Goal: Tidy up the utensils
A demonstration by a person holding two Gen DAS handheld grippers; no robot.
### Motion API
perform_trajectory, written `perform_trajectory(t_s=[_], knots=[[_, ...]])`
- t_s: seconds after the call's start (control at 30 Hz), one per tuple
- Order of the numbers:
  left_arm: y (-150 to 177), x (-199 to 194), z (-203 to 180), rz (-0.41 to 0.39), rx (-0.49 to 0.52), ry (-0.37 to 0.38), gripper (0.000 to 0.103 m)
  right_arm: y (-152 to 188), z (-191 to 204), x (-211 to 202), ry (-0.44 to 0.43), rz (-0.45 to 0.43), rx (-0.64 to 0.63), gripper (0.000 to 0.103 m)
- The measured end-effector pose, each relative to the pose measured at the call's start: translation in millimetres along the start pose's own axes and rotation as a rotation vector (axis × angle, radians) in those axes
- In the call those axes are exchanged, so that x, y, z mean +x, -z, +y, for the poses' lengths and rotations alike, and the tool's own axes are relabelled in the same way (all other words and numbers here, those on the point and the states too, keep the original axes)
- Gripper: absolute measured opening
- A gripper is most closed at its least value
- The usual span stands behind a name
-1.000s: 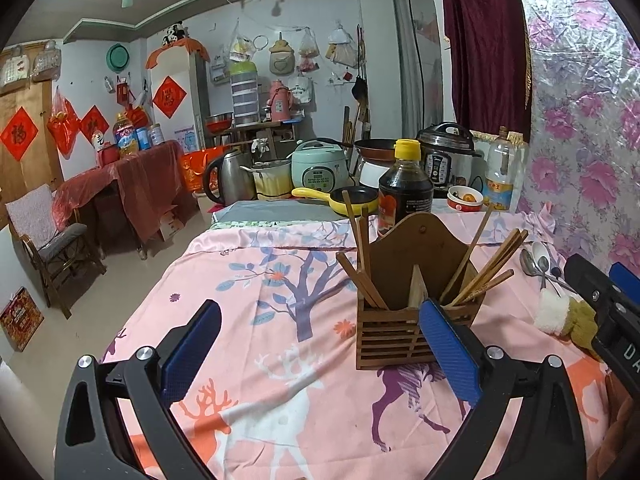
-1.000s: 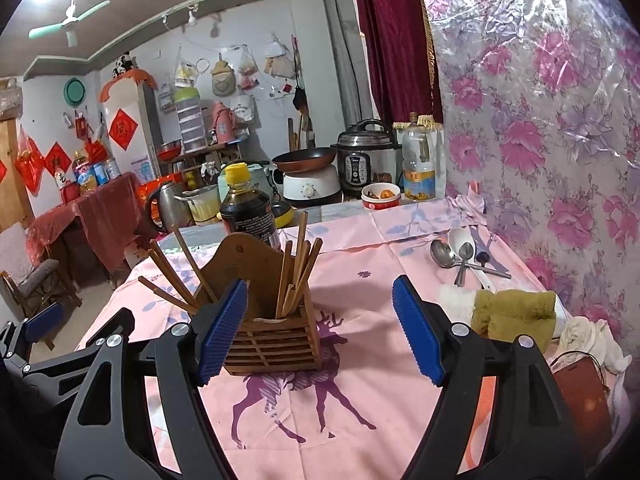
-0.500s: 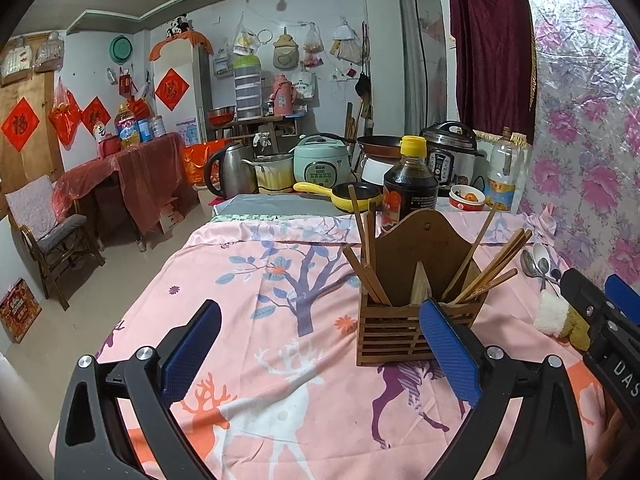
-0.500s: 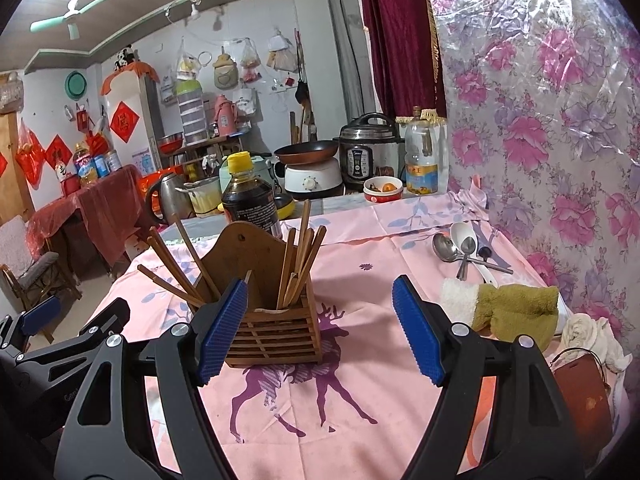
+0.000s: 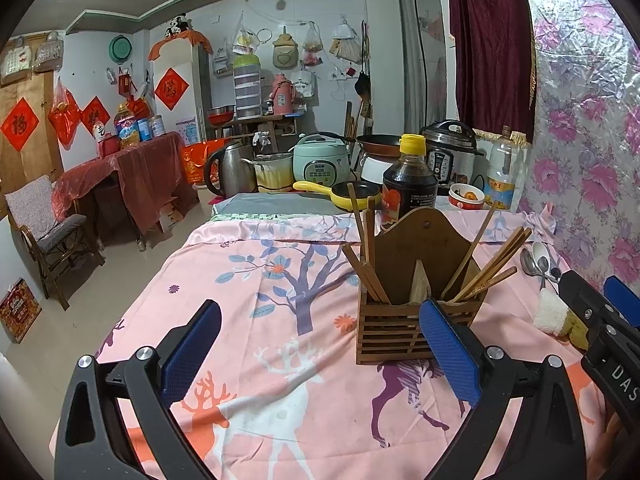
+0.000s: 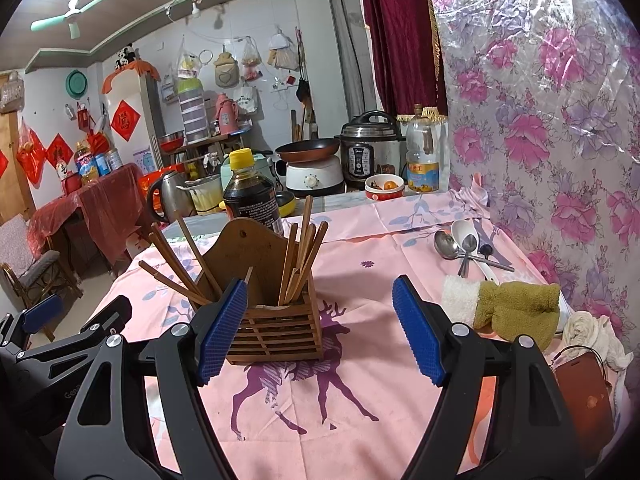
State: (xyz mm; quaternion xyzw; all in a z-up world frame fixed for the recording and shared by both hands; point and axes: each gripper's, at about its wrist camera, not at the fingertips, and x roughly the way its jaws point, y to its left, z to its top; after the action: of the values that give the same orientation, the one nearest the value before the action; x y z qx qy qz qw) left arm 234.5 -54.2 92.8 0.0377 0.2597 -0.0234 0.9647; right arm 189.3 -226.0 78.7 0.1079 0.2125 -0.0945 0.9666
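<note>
A wooden slatted utensil holder [image 5: 416, 320] stands on the pink tablecloth, with several wooden chopsticks [image 5: 486, 268] leaning out of both compartments. It also shows in the right wrist view [image 6: 276, 320]. Several spoons [image 6: 464, 246] lie on the cloth at the far right by the wall, also in the left wrist view [image 5: 538, 262]. My left gripper [image 5: 320, 348] is open and empty, in front of and left of the holder. My right gripper [image 6: 320, 328] is open and empty, in front of and right of the holder.
A dark sauce bottle [image 5: 408, 184] stands right behind the holder. A white and green cloth [image 6: 508, 308] and a brown wallet [image 6: 584, 392] lie at the right. Cookers, a kettle and pans [image 5: 320, 160] crowd the table's far end. The floral wall [image 6: 560, 120] bounds the right side.
Both views shift only slightly; the holder sits a little lower in the left wrist frame. Both grippers stay open and empty.
</note>
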Motion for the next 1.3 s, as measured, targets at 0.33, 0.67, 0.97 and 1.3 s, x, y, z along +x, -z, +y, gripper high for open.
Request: perform_trajectory(t_s=[0.33,0.67,0.97,1.3], knots=[[3.4,1.9,-0.6,0.008,0.004,0.005,0.098,-0.1,0.3,0.3,-0.002,0.002,0.000,0.073],[3.3,1.9,-0.3,0.010,0.005,0.006,0.098,1.7,1.3,-1.2,-0.006,0.001,-0.003,0.075],[6.3,5.7,-1.2,0.017,0.002,0.026,0.098,1.5,1.0,-1.4,-0.006,0.000,-0.004,0.075],[4.6,5.3,-2.6,0.027,0.000,0.009,0.098,2.1,3.8,-3.0,-0.010,-0.003,-0.008,0.075]])
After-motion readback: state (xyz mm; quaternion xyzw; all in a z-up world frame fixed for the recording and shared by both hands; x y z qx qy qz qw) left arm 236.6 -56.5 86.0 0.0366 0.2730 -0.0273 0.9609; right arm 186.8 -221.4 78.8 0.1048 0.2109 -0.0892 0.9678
